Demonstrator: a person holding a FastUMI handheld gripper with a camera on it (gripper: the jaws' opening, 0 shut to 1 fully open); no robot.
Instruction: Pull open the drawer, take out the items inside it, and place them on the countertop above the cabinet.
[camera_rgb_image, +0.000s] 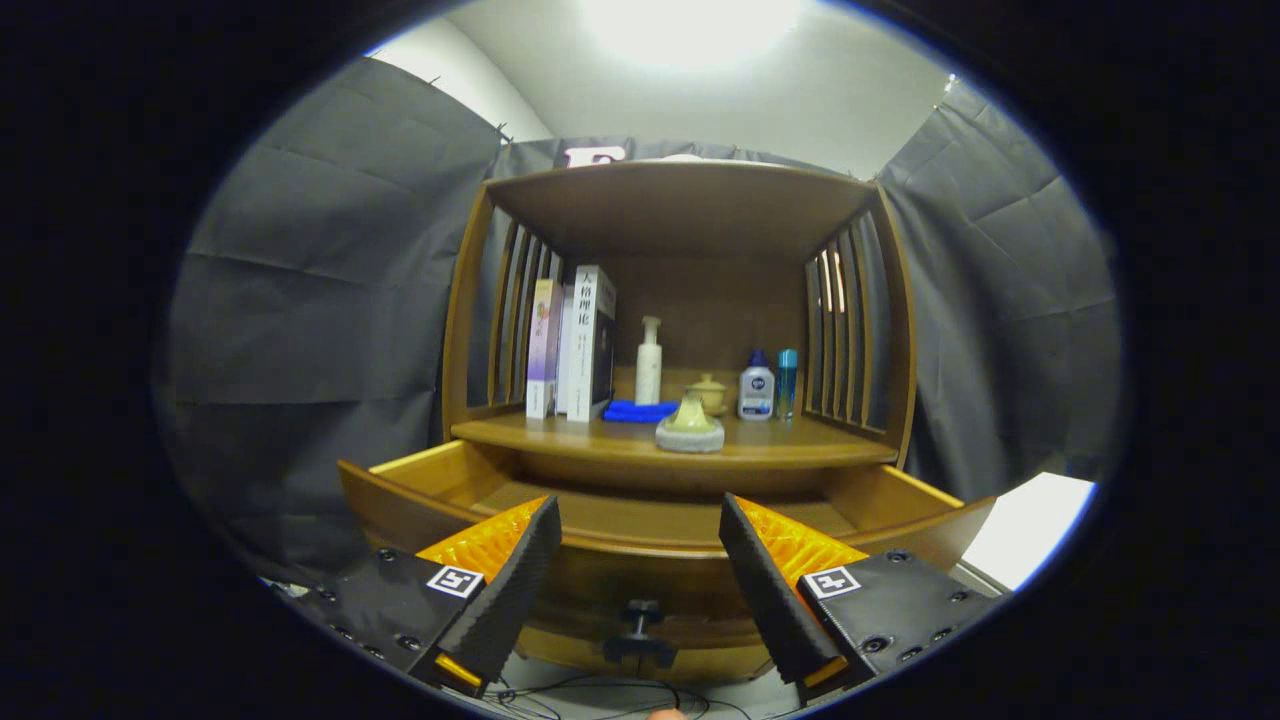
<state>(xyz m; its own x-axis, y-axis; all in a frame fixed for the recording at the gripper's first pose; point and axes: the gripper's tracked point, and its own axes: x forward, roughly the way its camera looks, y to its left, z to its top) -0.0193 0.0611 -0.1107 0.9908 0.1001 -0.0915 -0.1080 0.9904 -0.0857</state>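
Note:
A wooden cabinet stands ahead with its drawer (420, 490) pulled out toward me; the part of the drawer floor I see is bare wood. The drawer's dark knob (640, 615) sits low on its front, between my fingers. My gripper (640, 545) is open, held in front of the drawer front with nothing between the fingers. On the countertop (800, 440) above the drawer, near its front edge, rests a grey and pale green lidded item (690, 425). Behind it lies a blue cloth (640, 410), with a small yellowish pot (708, 392) to its right.
At the countertop's left stand upright books (575, 345). A white pump bottle (649, 362) stands mid-back; a white bottle (756, 388) and a teal tube (787, 382) stand at the right. Slatted side walls and a top board enclose the shelf. Cables (600, 695) lie below.

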